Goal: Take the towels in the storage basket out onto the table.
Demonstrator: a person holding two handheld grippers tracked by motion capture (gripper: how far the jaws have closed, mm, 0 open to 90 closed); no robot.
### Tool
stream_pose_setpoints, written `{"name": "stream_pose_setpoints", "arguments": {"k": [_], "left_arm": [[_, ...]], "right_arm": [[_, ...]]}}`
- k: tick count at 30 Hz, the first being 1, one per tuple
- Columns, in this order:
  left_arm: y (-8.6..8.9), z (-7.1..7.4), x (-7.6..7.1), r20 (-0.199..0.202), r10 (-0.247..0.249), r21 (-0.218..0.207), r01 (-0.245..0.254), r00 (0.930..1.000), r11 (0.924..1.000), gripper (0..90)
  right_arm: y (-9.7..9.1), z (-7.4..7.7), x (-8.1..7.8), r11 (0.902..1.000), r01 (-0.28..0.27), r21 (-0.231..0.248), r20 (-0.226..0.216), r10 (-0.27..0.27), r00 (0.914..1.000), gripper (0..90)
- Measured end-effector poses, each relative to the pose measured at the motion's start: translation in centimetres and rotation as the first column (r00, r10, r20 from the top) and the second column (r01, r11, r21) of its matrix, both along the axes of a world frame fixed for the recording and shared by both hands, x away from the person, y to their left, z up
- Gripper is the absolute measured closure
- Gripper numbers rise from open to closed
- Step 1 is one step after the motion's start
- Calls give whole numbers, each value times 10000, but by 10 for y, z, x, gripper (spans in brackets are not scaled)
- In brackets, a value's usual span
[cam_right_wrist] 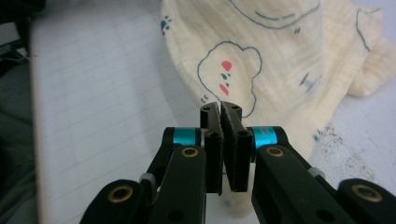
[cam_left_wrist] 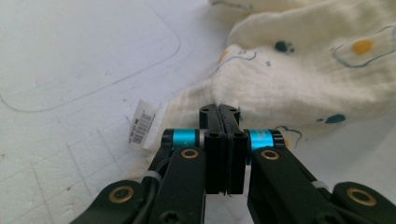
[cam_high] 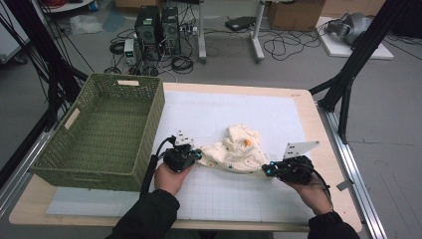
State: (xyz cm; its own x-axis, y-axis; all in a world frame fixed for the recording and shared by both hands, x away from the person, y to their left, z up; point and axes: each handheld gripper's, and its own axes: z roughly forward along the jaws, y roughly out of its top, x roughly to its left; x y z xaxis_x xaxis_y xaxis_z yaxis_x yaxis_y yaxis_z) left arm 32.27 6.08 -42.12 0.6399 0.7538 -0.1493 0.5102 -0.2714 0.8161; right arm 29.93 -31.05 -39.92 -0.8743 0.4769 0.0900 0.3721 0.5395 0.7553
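At far left on the light wooden worktop (cam_high: 318, 124) we note a green woven plastic basket (cam_high: 107, 132) with cut-out handles; its near wall stands just beside our left forearm. A white gridded mat (cam_high: 239, 191) covers the middle of the worktop.

Next along, our left tool (cam_high: 194, 155) sits at the left end of the cream muslin cloth printed with small cartoon shapes (cam_high: 234, 149). From the left tool's own camera, the left tool (cam_left_wrist: 219, 112) has its two black jaws pressed together with the cloth's (cam_left_wrist: 303, 70) edge right at their tips. Jaws are narrow, clamped; the fabric seems pinched between them, though the seam itself is hidden by the pads. A white barcode label (cam_left_wrist: 142, 123) hangs from the cloth's hem, just left of the jaws.

Mid-worktop, the cloth lies crumpled in a low heap on the mat, stretched slightly between the two tools. An orange spot shows near its top fold.

Further right, our right tool (cam_high: 268, 170) meets the cloth's right end, with a grey three-cornered plate on top of it. From its camera, the right tool (cam_right_wrist: 220, 108) has its jaws drawn nearly together, a thin wedge of a gap lower down, tips closed on the cloth's (cam_right_wrist: 280, 56) lower edge beneath a cloud outline with red marks. The mat's edge and dark floor lie at that view's left.
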Motion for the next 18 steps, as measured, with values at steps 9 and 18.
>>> {"name": "stream_pose_setpoints", "arguments": {"k": [9, 18], "left_arm": [[-7, -9, 11, -392, 144, 333, -131, 9991, 9994, 886], [-9, -23, 17, -586, 32, 656, 7, 9983, 9978, 846]], "right_arm": [[3, -10, 25, 9957, 582, -715, -307, -605, 9977, 877], [8, -36, 43, 9922, 713, -1025, -749, -792, 9940, 852]]}}
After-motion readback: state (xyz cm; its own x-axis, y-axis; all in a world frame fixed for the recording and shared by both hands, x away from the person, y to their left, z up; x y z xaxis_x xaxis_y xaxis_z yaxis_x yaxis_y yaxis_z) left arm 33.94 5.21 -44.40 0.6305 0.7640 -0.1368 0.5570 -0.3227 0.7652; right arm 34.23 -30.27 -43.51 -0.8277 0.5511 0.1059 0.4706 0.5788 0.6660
